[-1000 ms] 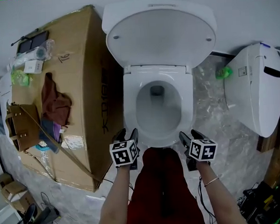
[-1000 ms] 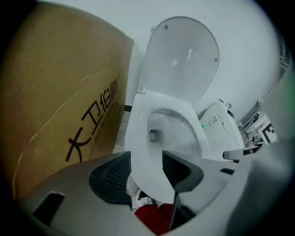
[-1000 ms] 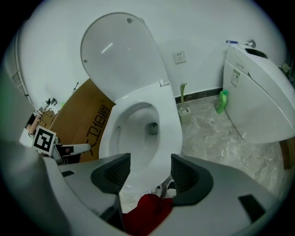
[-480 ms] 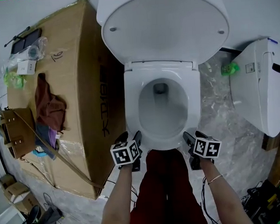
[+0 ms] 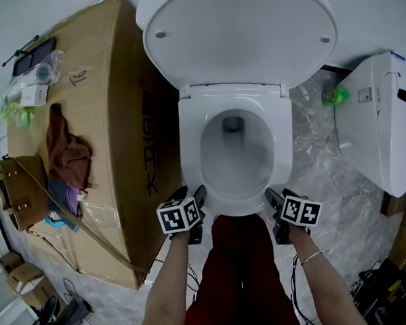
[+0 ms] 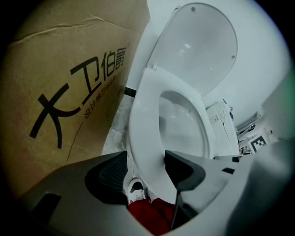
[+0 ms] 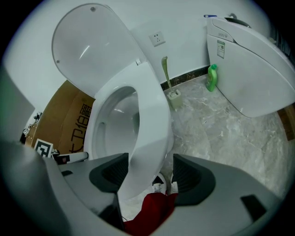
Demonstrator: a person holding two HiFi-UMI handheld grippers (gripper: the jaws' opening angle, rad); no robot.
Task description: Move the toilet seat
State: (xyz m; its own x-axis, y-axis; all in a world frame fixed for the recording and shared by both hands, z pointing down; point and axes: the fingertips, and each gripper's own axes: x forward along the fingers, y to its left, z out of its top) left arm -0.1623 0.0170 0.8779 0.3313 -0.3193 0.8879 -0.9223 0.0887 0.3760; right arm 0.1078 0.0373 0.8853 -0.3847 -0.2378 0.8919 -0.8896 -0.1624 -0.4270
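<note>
The white toilet seat [image 5: 191, 152] lies flat on the bowl, and the lid [image 5: 237, 34] stands up behind it. My left gripper [image 5: 191, 195] is at the seat's front left edge. In the left gripper view the seat [image 6: 143, 115] runs between the jaws of the left gripper [image 6: 145, 168], which are opening, with a gap at the left pad. My right gripper [image 5: 278, 194] is at the front right edge. In the right gripper view the seat [image 7: 150, 115] passes between the jaws of the right gripper [image 7: 150, 173], with a gap at the right pad.
A big cardboard box [image 5: 113, 129] stands close to the toilet's left, with a brown bag [image 5: 24, 188] and cloths on top. A second white toilet unit [image 5: 381, 122] and a green bottle [image 5: 334, 96] are on the right. A toilet brush [image 7: 171, 92] stands by the wall.
The head view has moved slightly closer to the toilet. Both grippers stay at the seat's front edge, and the seat lies flat as before.
</note>
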